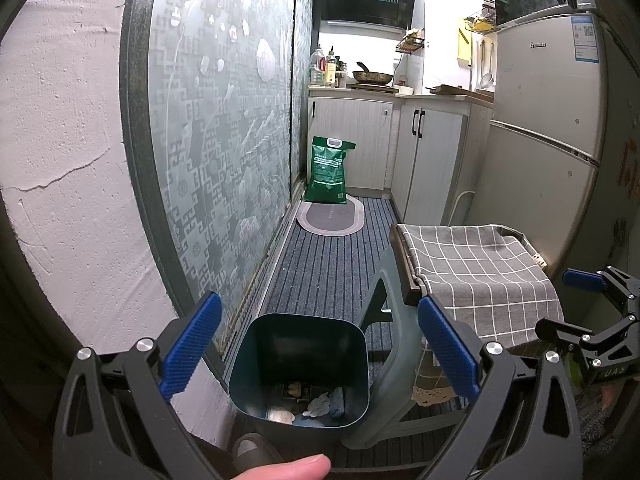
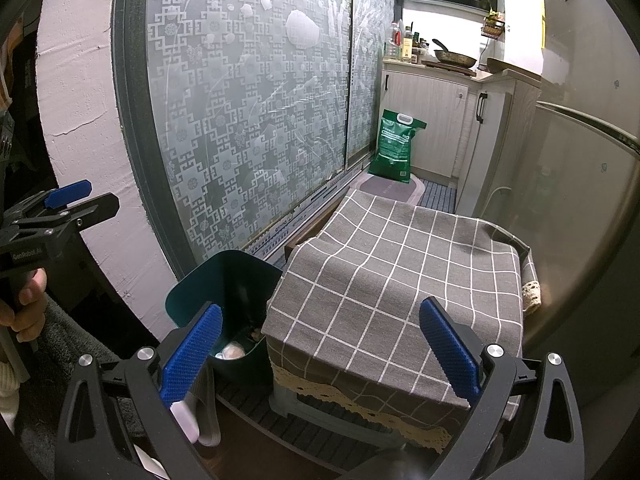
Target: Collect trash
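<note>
Narrow kitchen floor, striped mat running toward the cabinets, a frosted patterned sliding door [image 1: 224, 132] on one side and a fridge [image 1: 548, 128] on the other.

From the left wrist view, the left gripper [image 1: 318, 346] hangs directly above a dark green bin [image 1: 300, 344] that stands on the floor beside a plastic stool draped with a checked cloth [image 1: 480, 272]. Its blue fingers are spread wide, nothing between them and touching nothing. At the bottom of the bin lies the trash [image 1: 320, 400]: crumpled paper-like scraps and some pale bits, which I judge to be light, soft and easily crushed. A pinch on a raised fold of a wad would probably hold best. The bin itself looks like thin, stiff plastic, light enough to tip; its rim is the likely place to take it.

From the right wrist view, the right gripper [image 2: 320, 354] hovers over the cloth-covered stool, fingers equally far apart and empty. The bin [image 2: 224, 284] sits just beside the stool's left edge, against the door track. No loose trash shows on the cloth.
</note>
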A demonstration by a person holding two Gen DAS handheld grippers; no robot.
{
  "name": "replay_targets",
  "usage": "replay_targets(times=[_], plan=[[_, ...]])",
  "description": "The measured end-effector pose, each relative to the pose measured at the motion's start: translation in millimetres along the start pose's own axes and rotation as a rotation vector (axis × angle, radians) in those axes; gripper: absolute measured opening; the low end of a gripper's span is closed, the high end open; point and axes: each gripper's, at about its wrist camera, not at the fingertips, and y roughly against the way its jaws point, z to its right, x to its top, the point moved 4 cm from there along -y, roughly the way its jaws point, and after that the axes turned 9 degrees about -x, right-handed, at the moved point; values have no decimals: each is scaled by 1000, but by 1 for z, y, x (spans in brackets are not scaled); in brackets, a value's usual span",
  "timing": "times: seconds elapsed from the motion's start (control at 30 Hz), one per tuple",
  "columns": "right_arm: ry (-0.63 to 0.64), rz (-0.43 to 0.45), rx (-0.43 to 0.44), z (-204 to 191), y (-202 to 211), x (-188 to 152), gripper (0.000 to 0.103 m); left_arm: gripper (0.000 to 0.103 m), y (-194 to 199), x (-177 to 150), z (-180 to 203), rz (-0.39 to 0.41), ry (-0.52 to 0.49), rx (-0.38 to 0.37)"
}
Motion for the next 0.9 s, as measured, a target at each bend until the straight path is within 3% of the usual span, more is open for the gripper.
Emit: replay_targets(times=[0.53, 0.63, 0.73, 0.9], plan=[[1, -1, 0, -1, 1, -1, 100, 100, 0, 0, 0, 1, 1, -3], [1, -1, -1, -1, 0, 0, 100, 100, 3, 1, -2, 12, 34, -65], [0, -1, -1, -1, 0, -1, 100, 100, 0, 1, -4, 3, 37, -4], [0, -1, -1, -1, 0, -1, 100, 100, 1, -1, 2, 2, -3, -1]])
